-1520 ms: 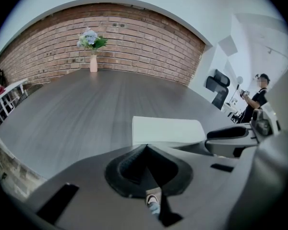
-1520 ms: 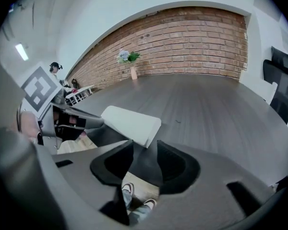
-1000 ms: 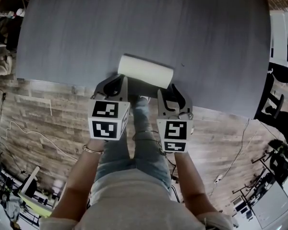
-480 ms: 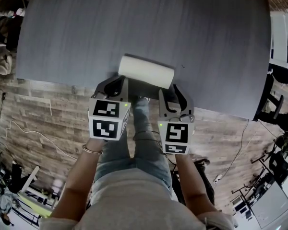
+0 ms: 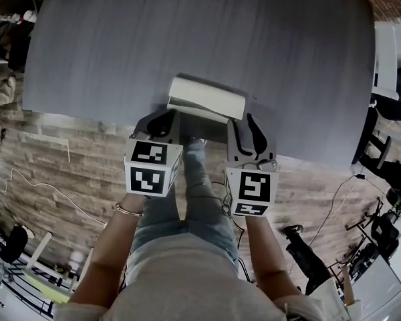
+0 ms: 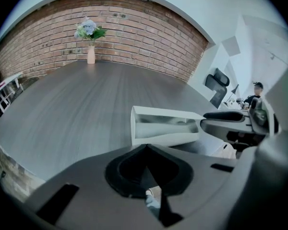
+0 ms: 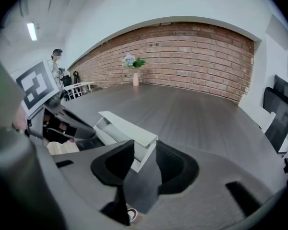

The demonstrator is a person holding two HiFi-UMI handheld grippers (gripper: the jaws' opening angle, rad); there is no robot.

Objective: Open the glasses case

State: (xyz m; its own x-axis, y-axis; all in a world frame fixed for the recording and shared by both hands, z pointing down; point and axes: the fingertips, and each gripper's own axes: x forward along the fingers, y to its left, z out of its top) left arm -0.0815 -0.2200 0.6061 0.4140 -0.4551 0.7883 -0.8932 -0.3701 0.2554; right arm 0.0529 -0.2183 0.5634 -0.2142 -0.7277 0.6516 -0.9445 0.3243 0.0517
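The white glasses case [image 5: 207, 97] lies near the front edge of the grey table [image 5: 187, 32], its lid tilted up so a wedge-shaped gap shows at its left end [image 6: 165, 126]. My right gripper [image 5: 237, 122] is at the case's right end. Its jaws are closing, with the lid's corner [image 7: 122, 128] between them, and they grip it [image 7: 139, 159]. My left gripper [image 5: 176, 112] is at the case's near left side. Its jaws meet at a point [image 6: 146, 146] just in front of the case's base. I cannot tell whether it touches the base.
A vase of flowers [image 6: 90, 47] stands at the table's far end before a brick wall. Office chairs [image 7: 281, 104] are off to the right. The table's near edge runs just under both grippers, with the person's legs [image 5: 200, 192] below.
The case was closed; now its lid is raised. My right gripper has risen and shifted slightly right with the lid. The left gripper has stayed put.
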